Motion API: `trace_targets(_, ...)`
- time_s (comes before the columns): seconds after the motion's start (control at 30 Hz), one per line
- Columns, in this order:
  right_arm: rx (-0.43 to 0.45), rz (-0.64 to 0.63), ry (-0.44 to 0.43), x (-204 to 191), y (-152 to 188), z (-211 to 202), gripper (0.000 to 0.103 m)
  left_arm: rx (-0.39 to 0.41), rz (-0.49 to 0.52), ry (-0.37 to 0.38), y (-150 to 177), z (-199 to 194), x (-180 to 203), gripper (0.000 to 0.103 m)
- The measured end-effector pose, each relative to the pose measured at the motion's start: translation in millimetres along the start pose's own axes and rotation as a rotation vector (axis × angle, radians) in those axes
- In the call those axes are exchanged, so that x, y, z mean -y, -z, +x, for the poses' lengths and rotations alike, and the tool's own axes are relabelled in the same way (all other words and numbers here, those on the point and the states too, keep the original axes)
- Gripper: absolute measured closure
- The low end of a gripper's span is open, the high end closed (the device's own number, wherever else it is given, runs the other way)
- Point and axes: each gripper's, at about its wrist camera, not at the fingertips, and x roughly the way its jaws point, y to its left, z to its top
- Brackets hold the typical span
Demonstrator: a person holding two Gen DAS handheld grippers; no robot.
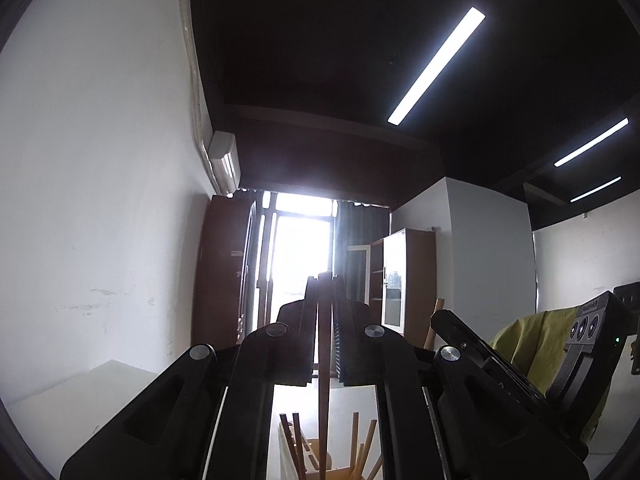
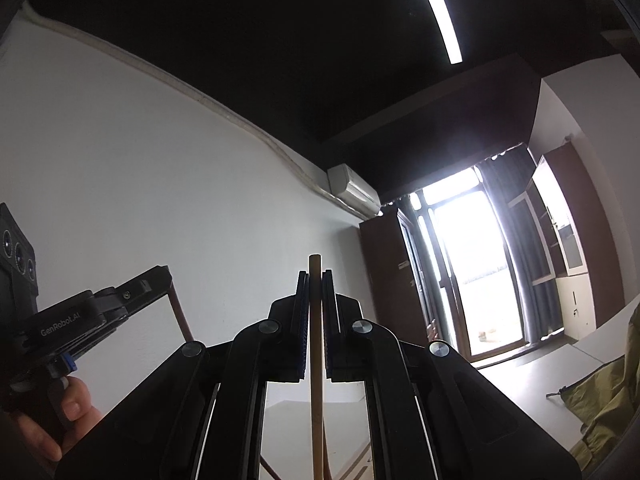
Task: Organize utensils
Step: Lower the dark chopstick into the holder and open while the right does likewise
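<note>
Left gripper [image 1: 325,284] fingers clamped on a dark chopstick [image 1: 324,360], upright above the holder [image 1: 316,456] on the table [image 1: 72,400]. Right gripper [image 2: 315,280] fingers pinch a lighter chopstick [image 2: 316,360].

My grippers [image 1: 324,280] [image 2: 316,276] are showing black linkages, silver pivot screws, ribbed pads [image 2: 303,320]; "GenRobot.AI" lettering, bare-skinned hand [image 2: 60,420].

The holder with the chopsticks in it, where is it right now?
In the left wrist view, the holder sits at the bottom centre, directly below the left hand-held gripper, which is shut on a dark chopstick that points down into it.
</note>
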Motion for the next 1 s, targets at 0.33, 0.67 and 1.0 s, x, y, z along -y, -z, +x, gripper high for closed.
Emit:
trace_targets(0.33,0.053,-0.017,0.000,7,13,8,0.096,-0.022,0.013,0.001,23,23,2,0.096)
trace_targets(0.67,-0.034,-0.021,0.034,21,36,24,0.096,-0.137,0.007,0.005,50,49,-8,0.096)
trace_targets(1.0,-0.103,-0.026,0.049,24,50,30,0.096,-0.241,0.000,-0.002,77,63,-21,0.096)
